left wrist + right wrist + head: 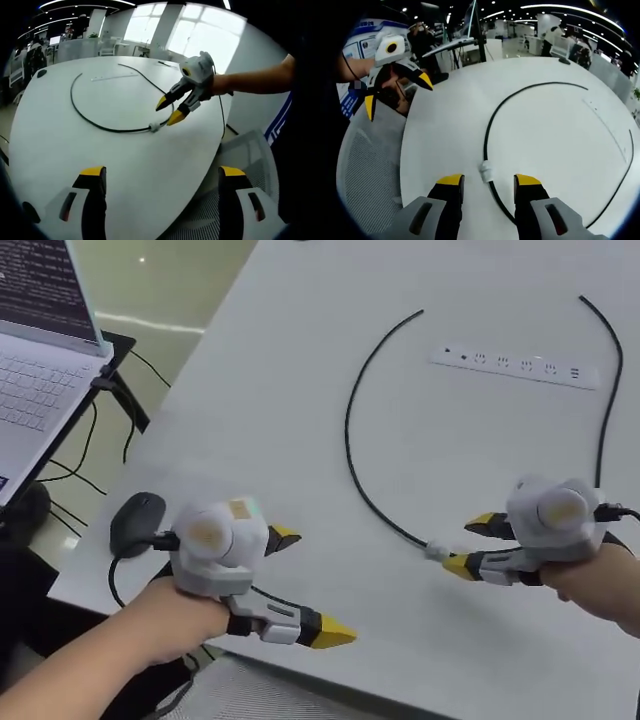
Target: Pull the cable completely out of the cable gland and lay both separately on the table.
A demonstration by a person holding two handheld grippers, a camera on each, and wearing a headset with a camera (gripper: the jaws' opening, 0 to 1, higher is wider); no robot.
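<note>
A long black cable (349, 430) curves across the white table (260, 420). A small white cable gland (436, 551) sits on it near the front edge. My right gripper (468, 544) is open just right of the gland. In the right gripper view the gland (486, 171) lies on the table between the tips of my right gripper (489, 179), touching neither one, with the cable (490, 125) running through it. My left gripper (310, 585) hangs open with nothing between its fingers at the front left, well away from the cable. From the left gripper view (161, 172), the gland (154, 127) lies below the right gripper (170, 111).
A white power strip (515, 367) lies at the back right inside the cable's loop. An open laptop (40, 360) stands on a side stand at the far left, with a dark mouse (135, 520) on the table's left corner. A mesh chair (370, 165) stands beside the table edge.
</note>
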